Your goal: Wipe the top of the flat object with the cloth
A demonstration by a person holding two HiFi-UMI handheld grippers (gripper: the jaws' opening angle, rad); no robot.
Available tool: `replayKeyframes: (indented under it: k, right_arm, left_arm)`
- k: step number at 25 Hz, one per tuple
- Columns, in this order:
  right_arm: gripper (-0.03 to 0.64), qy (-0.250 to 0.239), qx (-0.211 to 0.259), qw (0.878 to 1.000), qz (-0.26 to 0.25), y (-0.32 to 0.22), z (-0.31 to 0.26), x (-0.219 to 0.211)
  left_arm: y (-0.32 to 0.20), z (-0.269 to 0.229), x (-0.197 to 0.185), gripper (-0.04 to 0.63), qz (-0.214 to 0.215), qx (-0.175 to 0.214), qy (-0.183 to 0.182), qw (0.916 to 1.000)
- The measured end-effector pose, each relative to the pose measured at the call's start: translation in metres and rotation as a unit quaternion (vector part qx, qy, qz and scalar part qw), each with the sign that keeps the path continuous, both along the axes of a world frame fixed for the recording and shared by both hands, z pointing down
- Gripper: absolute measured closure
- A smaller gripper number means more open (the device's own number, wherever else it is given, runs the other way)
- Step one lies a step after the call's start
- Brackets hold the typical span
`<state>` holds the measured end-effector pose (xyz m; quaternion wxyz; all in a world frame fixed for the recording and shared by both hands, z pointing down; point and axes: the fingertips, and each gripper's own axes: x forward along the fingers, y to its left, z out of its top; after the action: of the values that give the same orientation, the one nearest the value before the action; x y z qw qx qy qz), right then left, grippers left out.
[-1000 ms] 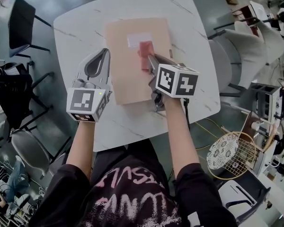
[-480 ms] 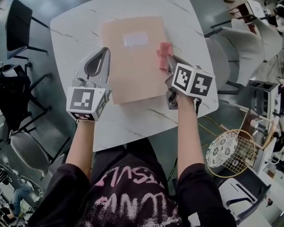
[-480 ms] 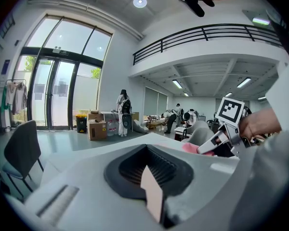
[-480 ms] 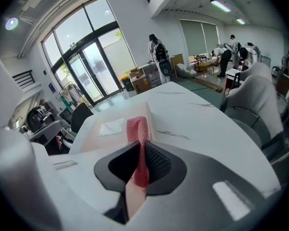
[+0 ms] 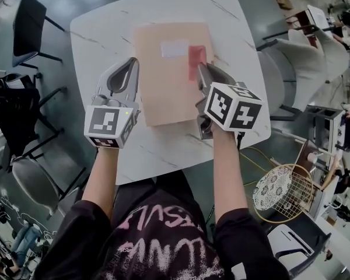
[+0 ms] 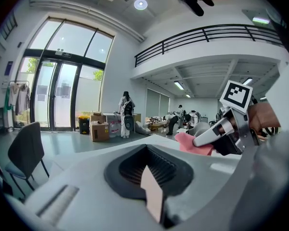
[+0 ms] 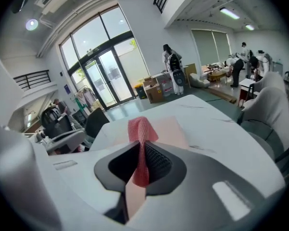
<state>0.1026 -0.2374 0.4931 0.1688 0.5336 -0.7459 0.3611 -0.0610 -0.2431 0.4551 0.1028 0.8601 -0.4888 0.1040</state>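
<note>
Soft, limp cloth (image 5: 196,58), clenched in the right gripper (image 5: 202,70) jaws, rests atop the light, likely slide-prone flat object (image 5: 163,92); left gripper (image 5: 130,67), jaws closed and seemingly empty, flanks it.

A white table (image 5: 105,39) (faintly veined) carries one tan flat object (image 5: 163,92).

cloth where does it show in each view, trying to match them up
Head view: cloth upper middle, on the right part of the tan flat object, at the right gripper's tip.
Left gripper view: right of centre, pink, in the right gripper's jaws.
Right gripper view: centre, pinched between that gripper's own jaws.
Shared landmark: the right gripper that holds it.
</note>
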Motion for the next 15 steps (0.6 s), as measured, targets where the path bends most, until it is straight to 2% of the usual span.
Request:
replayKeyframes:
  k: [4, 8, 11, 15]
  right_arm:
    - [0.568, -0.039, -0.011, 0.997, -0.059, 0.011, -0.004, -0.072]
    - [0.568, -0.062, -0.027, 0.993, -0.101, 0.028, 0.001, -0.123]
    - [0.568, -0.062, -0.041, 0.990, -0.124, 0.038, 0.008, -0.144]
    - [0.568, -0.060, -0.056, 0.988, -0.132, 0.046, 0.017, -0.150]
  left_arm:
    - [0.000, -0.008, -0.015, 0.595, -0.016, 0.007, -0.002, 0.9998]
    - [0.000, -0.014, -0.028, 0.595, -0.033, 0.014, -0.002, 0.9994]
    - [0.002, -0.010, -0.035, 0.595, -0.037, 0.008, -0.002, 0.9993]
    - [0.007, -0.006, -0.036, 0.595, -0.035, 0.005, -0.001, 0.9994]
